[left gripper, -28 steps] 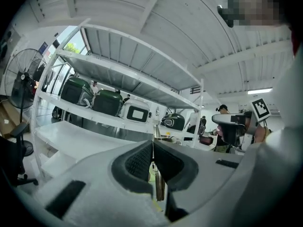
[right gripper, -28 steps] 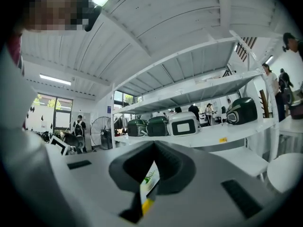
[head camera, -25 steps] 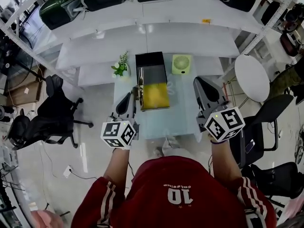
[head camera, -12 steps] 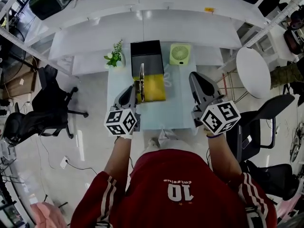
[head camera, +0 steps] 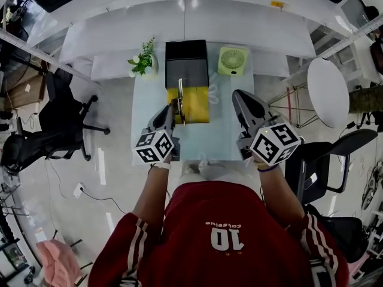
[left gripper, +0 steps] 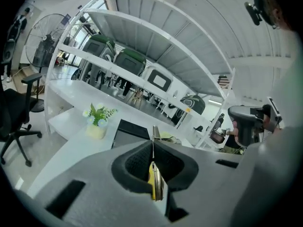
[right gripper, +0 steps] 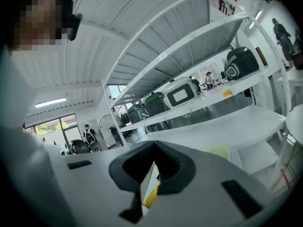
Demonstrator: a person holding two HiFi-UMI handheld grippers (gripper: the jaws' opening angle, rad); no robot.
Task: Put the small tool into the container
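Observation:
The small tool (head camera: 179, 95) is a slim metal piece with a yellow part, and my left gripper (head camera: 173, 109) is shut on it. In the left gripper view the tool (left gripper: 155, 176) sits pinched between the closed jaws of the left gripper (left gripper: 153, 144), its tip poking out ahead. The container (head camera: 187, 64) is a black box at the table's far side, with a yellow part (head camera: 195, 106) lying in front of it. In the head view the tool's tip points over that yellow part. My right gripper (head camera: 240, 99) hovers to the right of the container, its jaws (right gripper: 154, 149) shut on nothing.
A potted plant (head camera: 142, 64) stands left of the container and a green fan (head camera: 232, 60) right of it, both on the pale table (head camera: 154, 91). White shelving runs behind. Black office chairs (head camera: 57, 130) and a round white table (head camera: 328, 91) flank the table.
Both grippers have sunk toward the table and rolled a little. The left one still holds the tool, whose tip now lies over the yellow part.

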